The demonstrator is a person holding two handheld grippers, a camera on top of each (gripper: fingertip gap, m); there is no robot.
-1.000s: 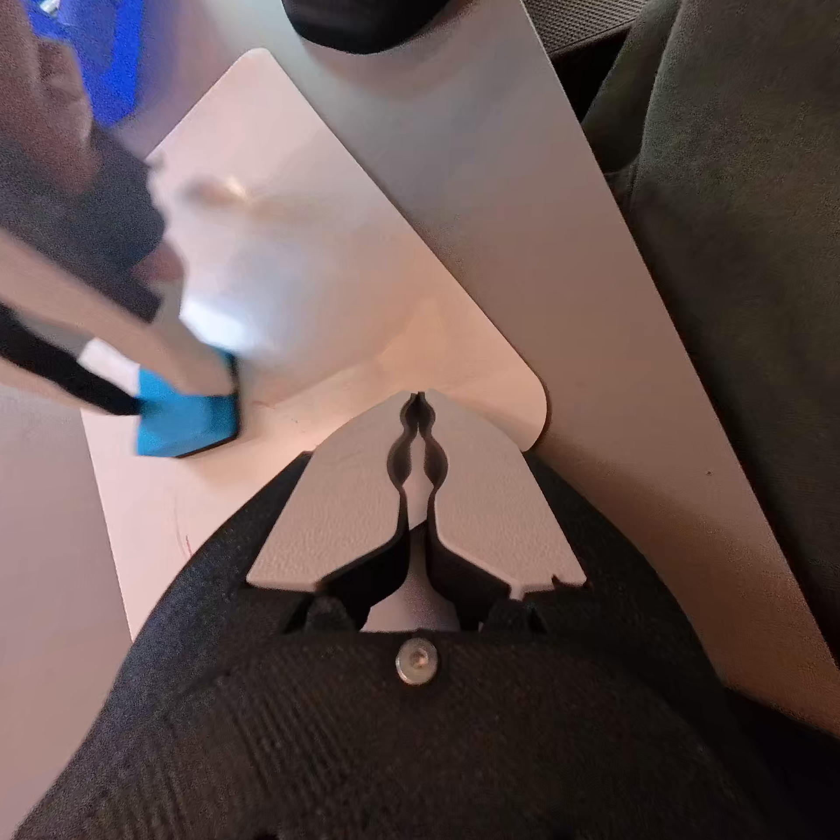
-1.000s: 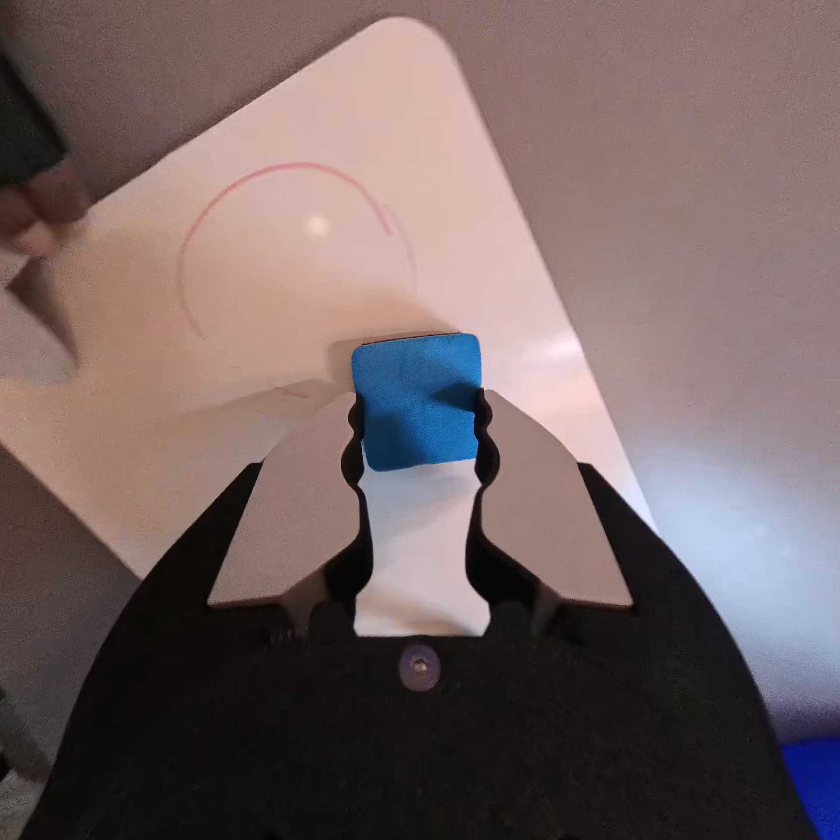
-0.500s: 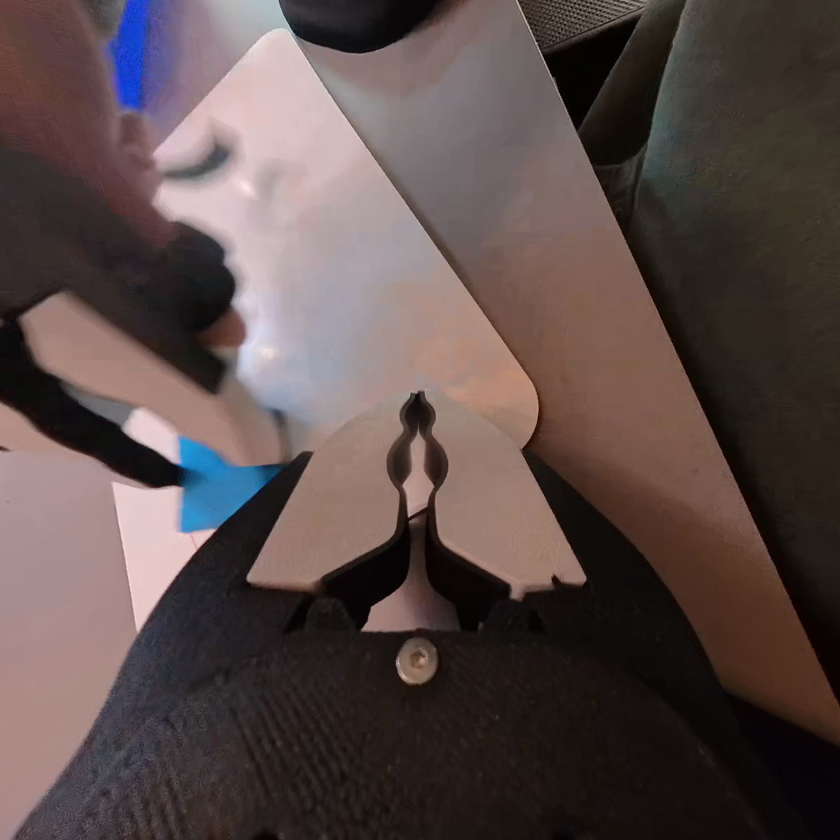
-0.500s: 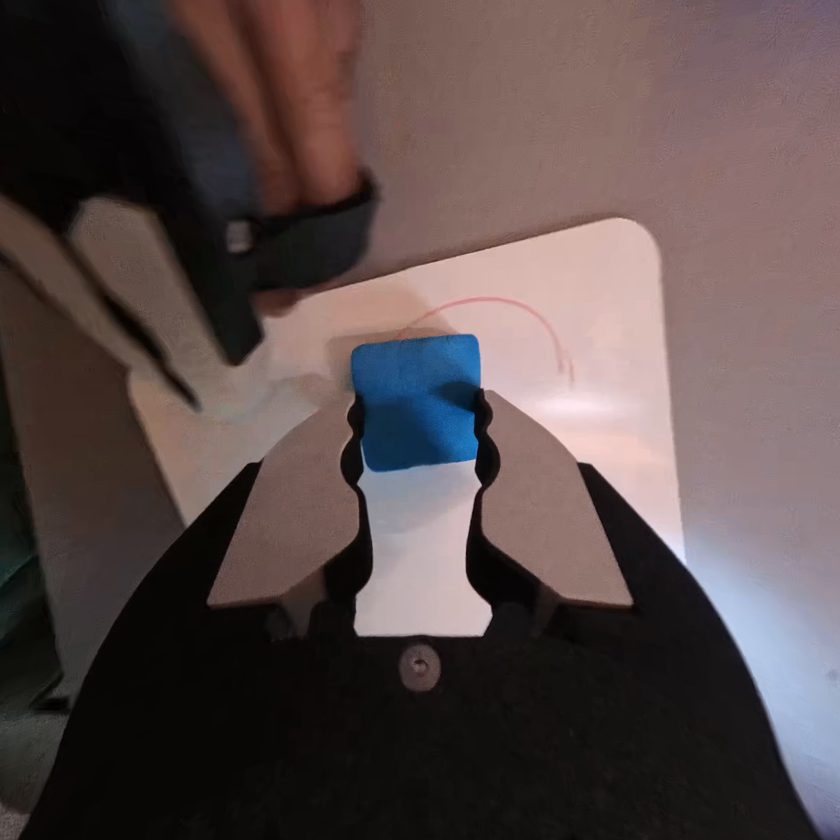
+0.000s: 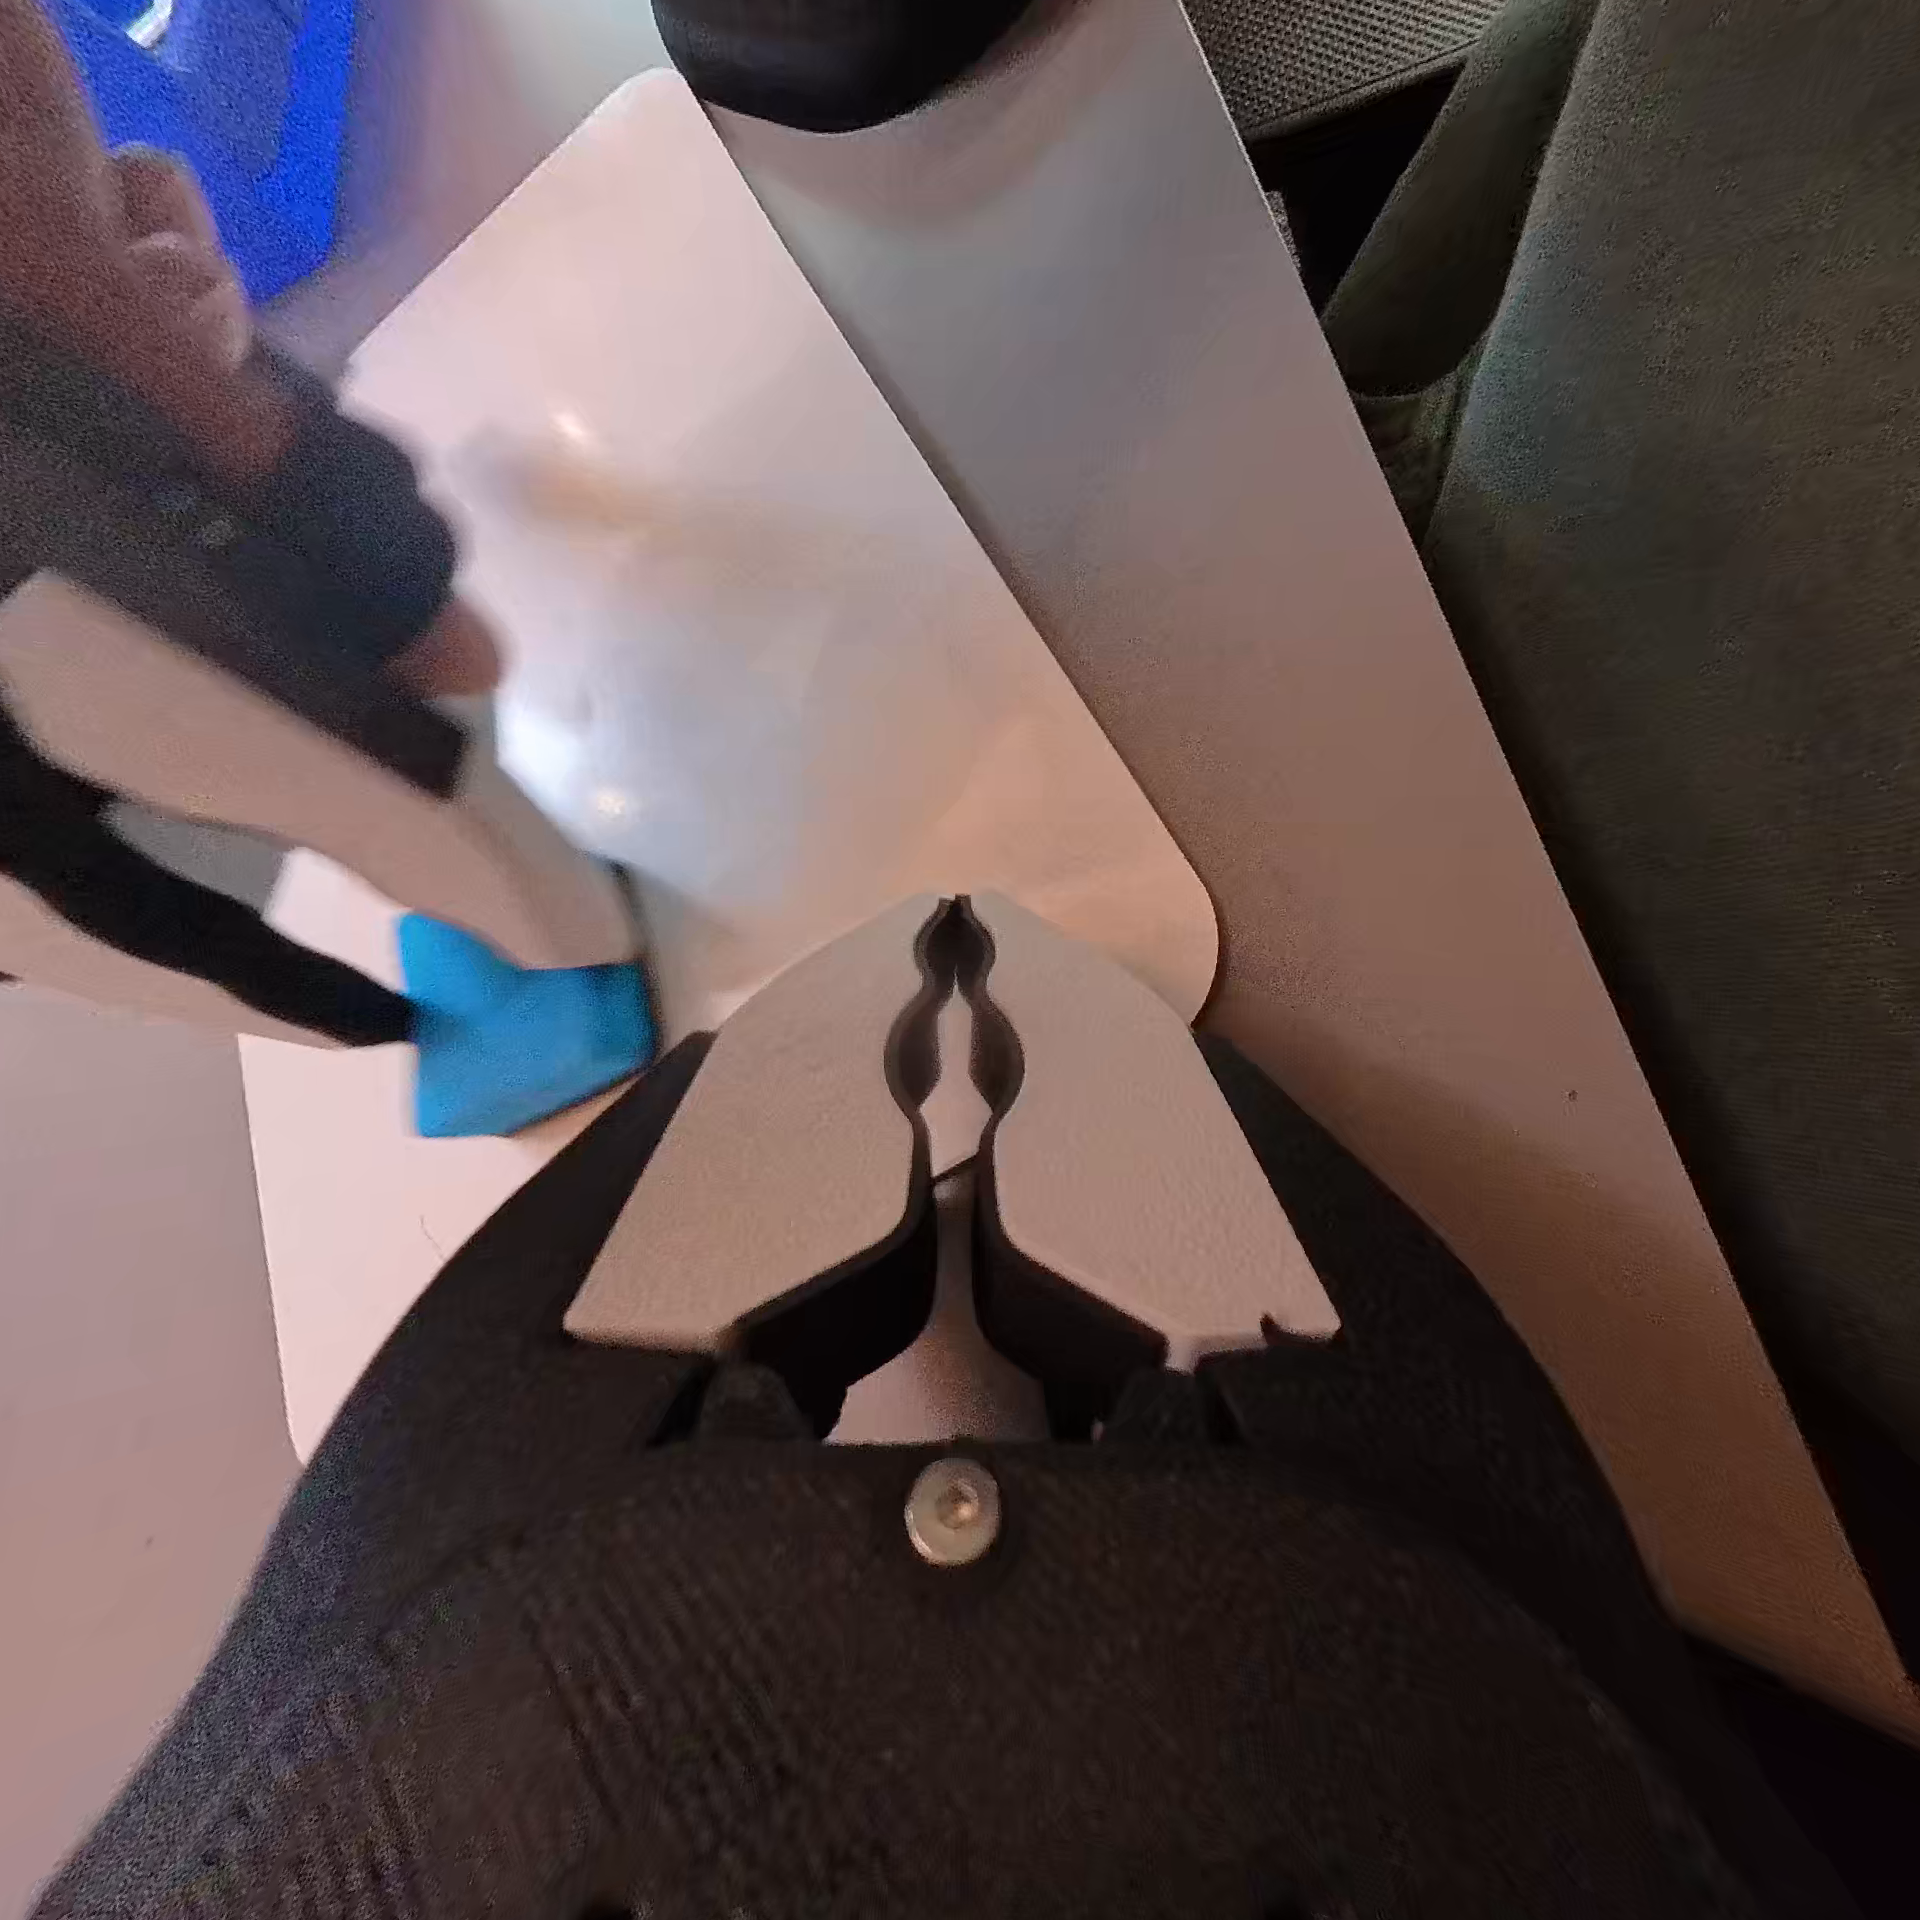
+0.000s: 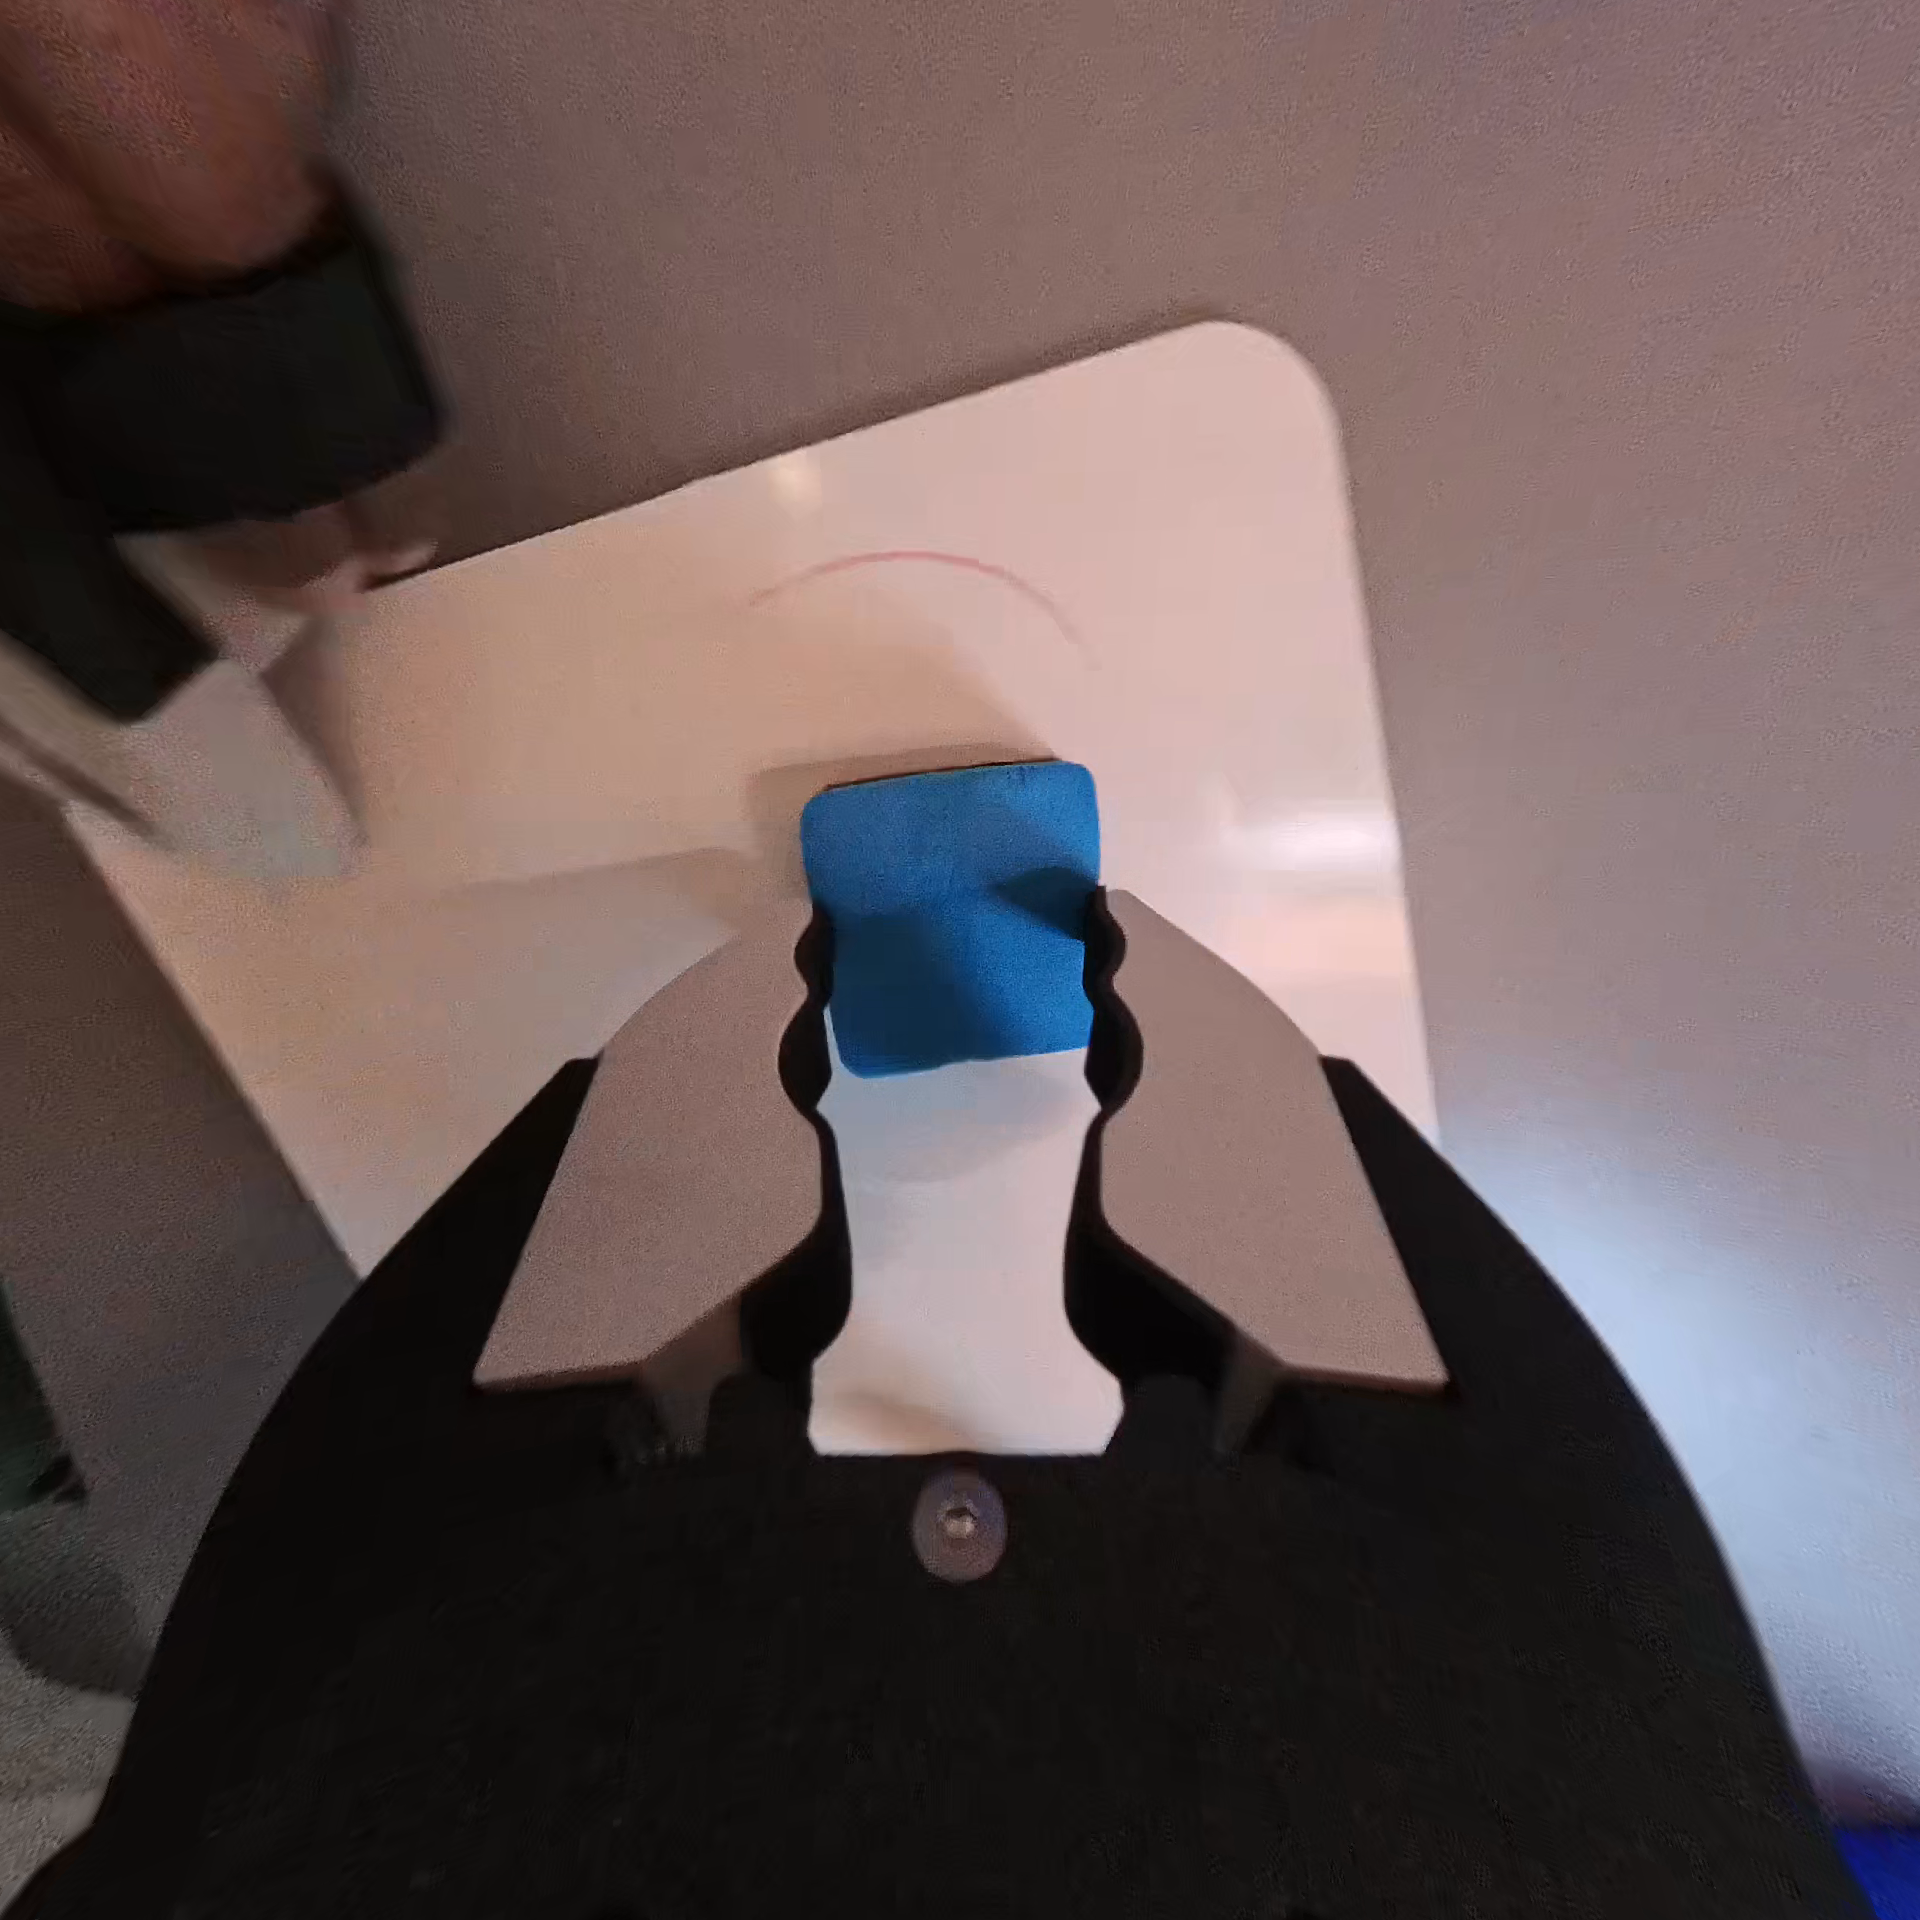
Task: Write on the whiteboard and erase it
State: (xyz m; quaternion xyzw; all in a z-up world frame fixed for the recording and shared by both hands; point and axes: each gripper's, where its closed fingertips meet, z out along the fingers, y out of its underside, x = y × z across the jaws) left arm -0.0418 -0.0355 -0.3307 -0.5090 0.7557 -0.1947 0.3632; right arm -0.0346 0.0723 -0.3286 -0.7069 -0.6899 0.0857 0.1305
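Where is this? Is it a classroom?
Can't tell for sure. It looks like an indoor desk: a small whiteboard lies flat on a plain grey table, with a blue eraser in the right gripper.

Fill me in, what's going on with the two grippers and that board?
A person holds a gripper in each hand. The right gripper is shut on a blue eraser and has it against the small whiteboard, which lies flat on the grey table. A faint red arc is on the board beyond the eraser, not yet wiped. The left gripper is shut and empty, resting at the board's near corner, seemingly steadying it.
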